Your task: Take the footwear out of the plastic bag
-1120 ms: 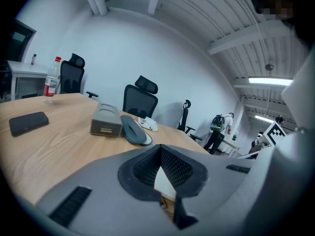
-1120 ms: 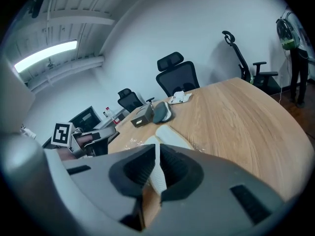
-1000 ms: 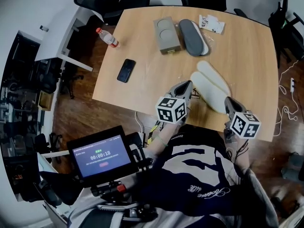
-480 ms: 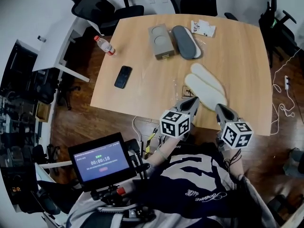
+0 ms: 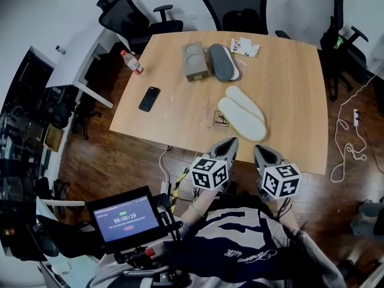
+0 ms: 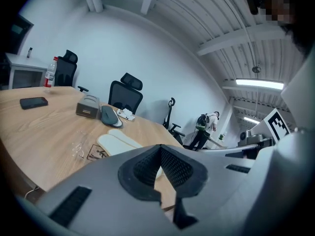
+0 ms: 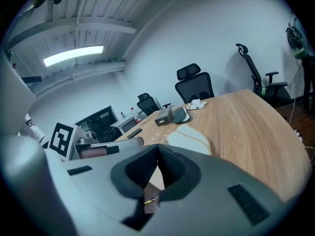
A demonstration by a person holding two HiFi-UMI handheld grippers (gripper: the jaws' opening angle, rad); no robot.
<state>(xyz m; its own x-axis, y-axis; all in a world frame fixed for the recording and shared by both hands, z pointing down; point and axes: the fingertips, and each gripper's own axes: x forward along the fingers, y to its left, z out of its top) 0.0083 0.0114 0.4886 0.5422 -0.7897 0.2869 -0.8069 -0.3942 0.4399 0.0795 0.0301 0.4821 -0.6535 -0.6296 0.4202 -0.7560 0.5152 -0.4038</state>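
Head view: left tongs (image 5: pixel 228 143) and right tongs (image 5: pixel 260 151) are both pressed together, holding nothing, just off the table's (image 5: pixel 294 71) near edge. White slippers (image 5: pixel 242 110) and a clear plastic bag (image 5: pixel 219 119) lie on the table.

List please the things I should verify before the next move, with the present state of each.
1. Left tool jaws together, nothing between them: ok.
2. Right tool jaws together, nothing between them: ok.
3. White slippers lie bare on the table, outside the plastic bag: ok.
4. Plastic bag is empty: cannot tell, too small.
5. Neither tool touches anything on the table: ok.
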